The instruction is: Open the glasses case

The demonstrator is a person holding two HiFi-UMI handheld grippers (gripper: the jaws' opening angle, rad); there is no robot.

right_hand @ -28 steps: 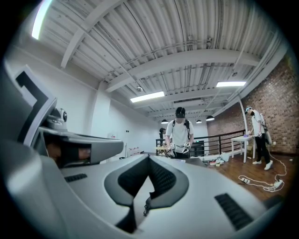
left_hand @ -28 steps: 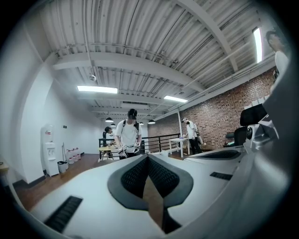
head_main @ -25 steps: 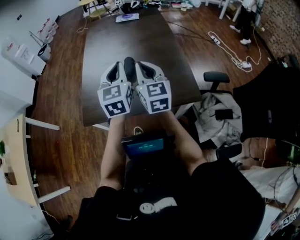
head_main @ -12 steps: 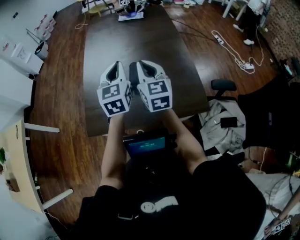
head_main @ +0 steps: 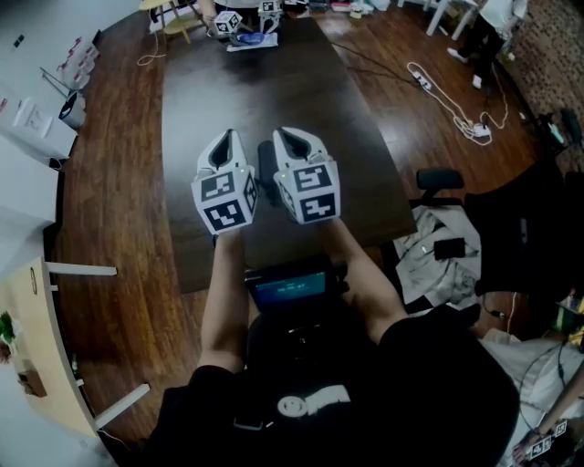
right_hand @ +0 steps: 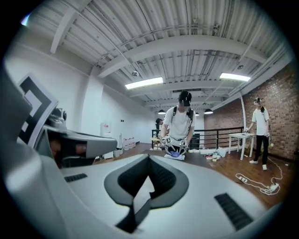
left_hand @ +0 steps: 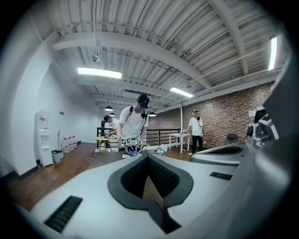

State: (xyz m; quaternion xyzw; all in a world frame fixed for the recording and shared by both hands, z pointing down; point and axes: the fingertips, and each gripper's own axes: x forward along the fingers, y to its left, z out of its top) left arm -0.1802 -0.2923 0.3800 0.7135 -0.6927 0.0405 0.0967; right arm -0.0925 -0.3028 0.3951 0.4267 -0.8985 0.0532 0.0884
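Note:
In the head view my left gripper and right gripper hang side by side over the near half of the dark wooden table. Both are shut, and both gripper views show the jaws met with nothing between them: the left gripper and the right gripper. A dark oblong thing shows in the narrow gap between the two grippers. I cannot tell if it is the glasses case or whether it rests on the table. Neither gripper view shows a case.
At the table's far end another person works with marker-cube grippers over a blue thing on white paper; that person also shows ahead. An office chair with clothes stands right of the table. Cables lie on the floor.
Both grippers have moved forward together, further over the table; its near edge now lies lower in the head view, beneath the forearms. Both stay shut and side by side.

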